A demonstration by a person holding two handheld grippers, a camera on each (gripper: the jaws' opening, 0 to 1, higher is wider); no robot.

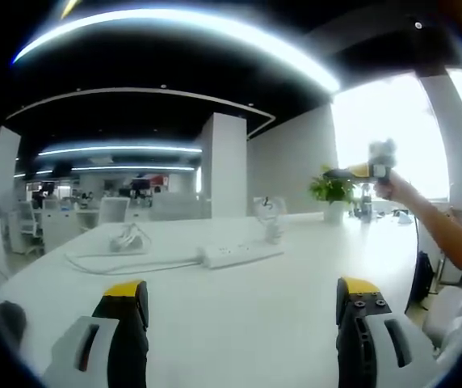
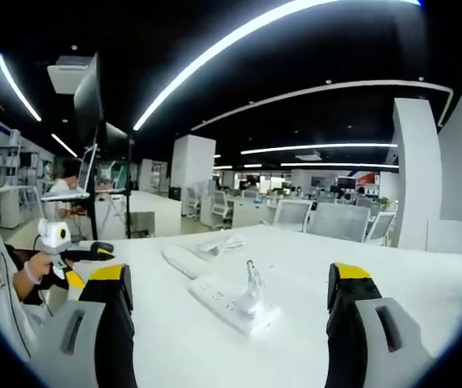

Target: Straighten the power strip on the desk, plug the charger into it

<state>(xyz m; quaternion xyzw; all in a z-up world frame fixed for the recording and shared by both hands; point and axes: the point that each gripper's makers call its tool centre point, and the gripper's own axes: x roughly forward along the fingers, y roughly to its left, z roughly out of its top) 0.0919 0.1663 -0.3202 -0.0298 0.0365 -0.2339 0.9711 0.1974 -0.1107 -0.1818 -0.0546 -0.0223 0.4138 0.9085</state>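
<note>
In the left gripper view, the left tool hung above the white bench, its yellow-tipped jaws wide apart with nothing between them. The power strip lay well ahead on the bench at a slant, its white cable trailing off to the left. A small white item that may have been the charger sat near the cable's loop, though it was too small to be sure. A clear object stood just behind the strip. At the right, a person's hand held the other tool up in the air beside a potted plant.

In the right gripper view, the right tool also stood with jaws apart and empty. The power strip lay between the jaws' lines, further out, angled across the bench, with the clear object at its near end. At the left edge the left tool appeared in a hand.

Neither tool touched the strip, so the task seemed at its very start: the straightening step was not yet begun. The next move likely called for lowering both tools to the strip's two ends and turning it square to the bench edge.
</note>
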